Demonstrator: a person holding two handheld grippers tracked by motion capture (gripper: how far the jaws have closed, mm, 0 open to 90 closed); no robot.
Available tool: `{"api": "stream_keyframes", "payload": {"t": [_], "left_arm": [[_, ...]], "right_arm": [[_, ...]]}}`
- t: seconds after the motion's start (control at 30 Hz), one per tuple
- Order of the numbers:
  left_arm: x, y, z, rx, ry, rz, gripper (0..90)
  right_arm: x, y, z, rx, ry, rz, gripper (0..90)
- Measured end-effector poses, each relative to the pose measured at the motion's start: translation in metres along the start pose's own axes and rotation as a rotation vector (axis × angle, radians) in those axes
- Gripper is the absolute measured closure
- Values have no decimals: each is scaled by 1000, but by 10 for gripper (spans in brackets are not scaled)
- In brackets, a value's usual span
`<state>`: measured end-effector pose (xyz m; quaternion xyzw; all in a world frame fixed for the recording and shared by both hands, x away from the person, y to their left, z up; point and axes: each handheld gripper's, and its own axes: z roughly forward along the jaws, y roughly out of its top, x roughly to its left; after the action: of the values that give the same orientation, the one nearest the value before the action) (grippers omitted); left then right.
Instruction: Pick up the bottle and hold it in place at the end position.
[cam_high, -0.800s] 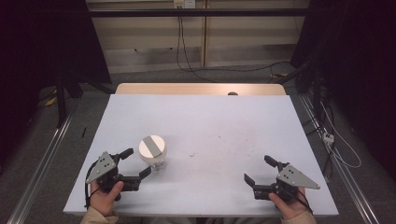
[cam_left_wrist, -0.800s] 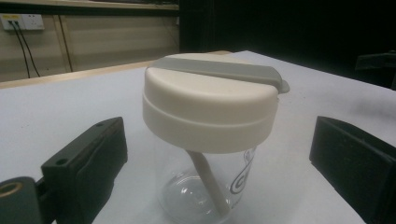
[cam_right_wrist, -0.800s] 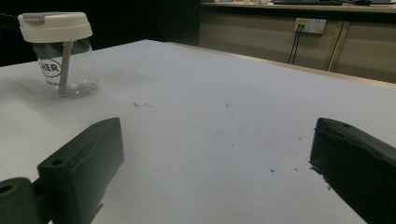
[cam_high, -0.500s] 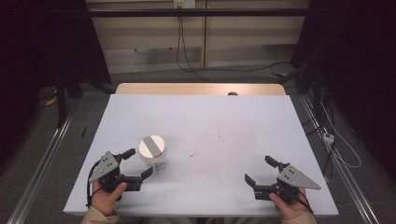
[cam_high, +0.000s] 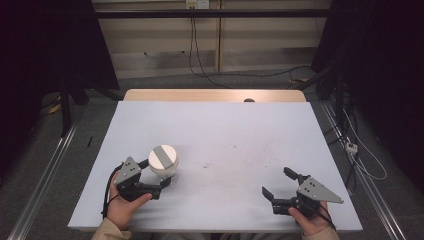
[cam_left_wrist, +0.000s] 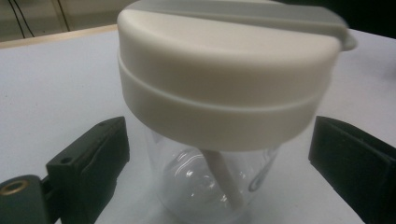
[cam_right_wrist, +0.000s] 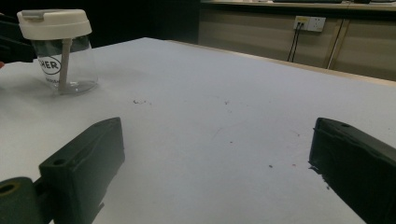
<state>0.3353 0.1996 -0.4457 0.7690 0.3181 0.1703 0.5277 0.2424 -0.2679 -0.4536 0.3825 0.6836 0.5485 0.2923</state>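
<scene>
A clear plastic jar with a white lid stands upright on the white table, near its front left. A white straw-like stem runs down inside the jar. My left gripper is open, with one jaw on each side of the jar's lower body. In the left gripper view a gap shows between each jaw and the jar around my left gripper. My right gripper is open and holds nothing near the front right edge. The right gripper view shows the jar far off beyond my right gripper.
A wooden strip borders the table's far edge, with a small dark object on it. Metal rails run along the floor at both sides, and cables lie to the right. A few dark specks mark the tabletop.
My left gripper has slid forward and right toward the jar, so its jaws now flank it. The jar and my right gripper have stayed in place.
</scene>
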Motion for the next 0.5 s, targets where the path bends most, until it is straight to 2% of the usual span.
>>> {"api": "stream_keyframes", "payload": {"t": [0.2, 0.5], "left_arm": [[3, 0, 7, 16, 7, -25, 55], [4, 1, 17, 18, 6, -15, 74]], "right_arm": [[-1, 0, -1, 1, 0, 0, 29], [0, -1, -2, 2, 1, 1, 29]]}}
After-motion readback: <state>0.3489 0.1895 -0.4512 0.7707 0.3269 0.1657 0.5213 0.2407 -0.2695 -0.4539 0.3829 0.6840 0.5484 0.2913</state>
